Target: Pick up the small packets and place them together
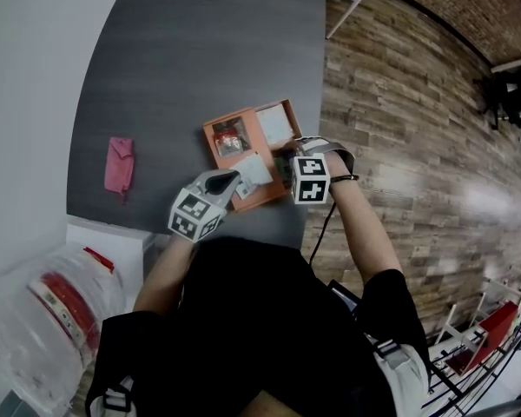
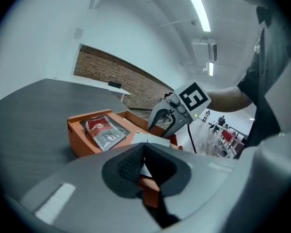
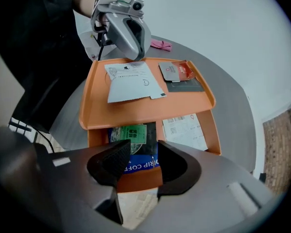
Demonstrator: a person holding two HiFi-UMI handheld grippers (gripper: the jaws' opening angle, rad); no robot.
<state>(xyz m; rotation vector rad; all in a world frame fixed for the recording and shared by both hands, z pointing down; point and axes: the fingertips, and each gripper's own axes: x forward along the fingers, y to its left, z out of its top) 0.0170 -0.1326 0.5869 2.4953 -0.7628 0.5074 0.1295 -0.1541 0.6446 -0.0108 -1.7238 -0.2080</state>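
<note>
An orange two-part tray (image 1: 210,137) sits at the near edge of the dark table. Its wide part holds a red and grey packet (image 3: 177,72) and a white packet (image 3: 131,84). My left gripper (image 3: 135,56) is at that white packet's edge, and in the left gripper view a white strip shows between its nearly closed fingers. The tray's other part holds a blue and green coffee packet (image 3: 136,140) and a white printed sheet (image 3: 185,129). My right gripper (image 3: 143,154) hangs open just over the coffee packet, its pads clear of it.
A pink crumpled thing (image 1: 119,165) lies on the table to the left. A clear plastic bag with red print (image 1: 52,307) sits below the table's near-left corner. Wooden floor (image 1: 399,129) begins right of the table edge.
</note>
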